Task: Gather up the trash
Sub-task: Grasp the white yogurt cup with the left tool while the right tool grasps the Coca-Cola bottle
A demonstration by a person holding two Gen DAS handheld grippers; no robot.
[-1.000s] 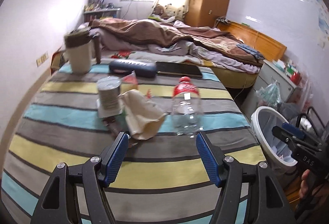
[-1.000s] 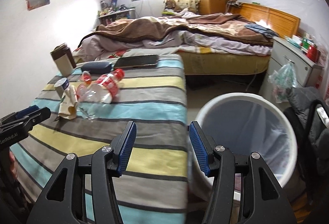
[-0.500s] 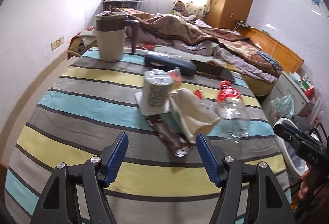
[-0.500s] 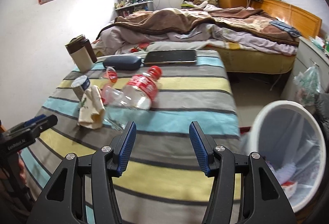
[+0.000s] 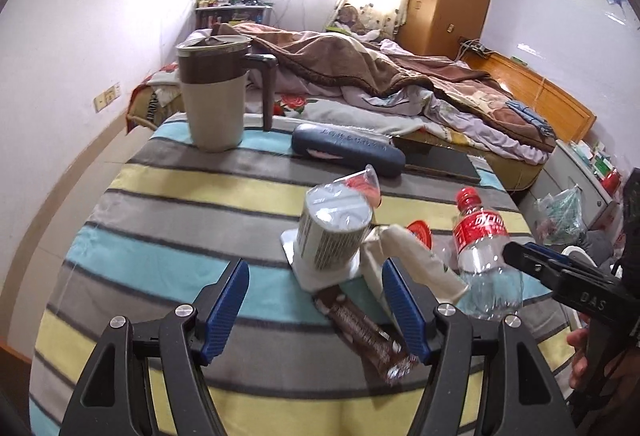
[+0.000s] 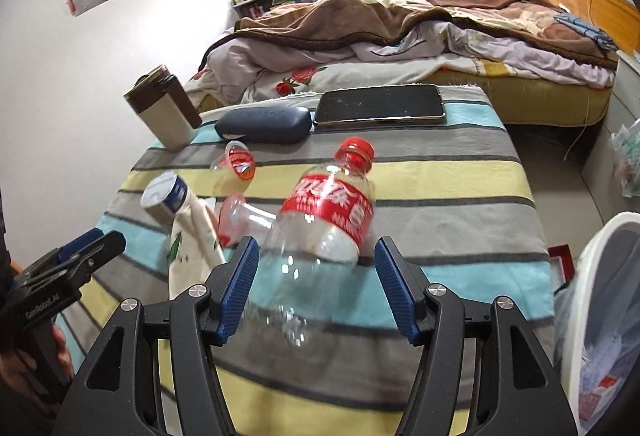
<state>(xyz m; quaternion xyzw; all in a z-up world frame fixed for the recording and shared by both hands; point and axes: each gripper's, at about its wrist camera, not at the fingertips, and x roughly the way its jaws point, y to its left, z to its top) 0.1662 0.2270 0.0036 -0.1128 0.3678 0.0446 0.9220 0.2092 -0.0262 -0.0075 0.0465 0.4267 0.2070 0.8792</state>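
An empty clear plastic bottle (image 6: 324, 220) with a red label and cap lies on the striped table (image 6: 452, 172). My right gripper (image 6: 316, 276) is open, its blue pads on either side of the bottle's base. In the left wrist view my left gripper (image 5: 316, 300) is open just before a foil-topped paper cup (image 5: 334, 232), a crumpled cream paper bag (image 5: 412, 264) and a brown snack wrapper (image 5: 364, 332). The bottle (image 5: 484, 256) lies to their right. Two small clear cups with red lids (image 6: 236, 164) lie beyond.
A white trash bin (image 6: 600, 300) with a liner stands right of the table. At the table's far end are a lidded jug (image 5: 216, 96), a dark blue case (image 5: 348, 152) and a tablet (image 6: 380, 104). A bed lies beyond.
Both grippers have moved forward over the table. The right gripper has come up around the bottle's base; the left has closed in on the cup, bag and wrapper.
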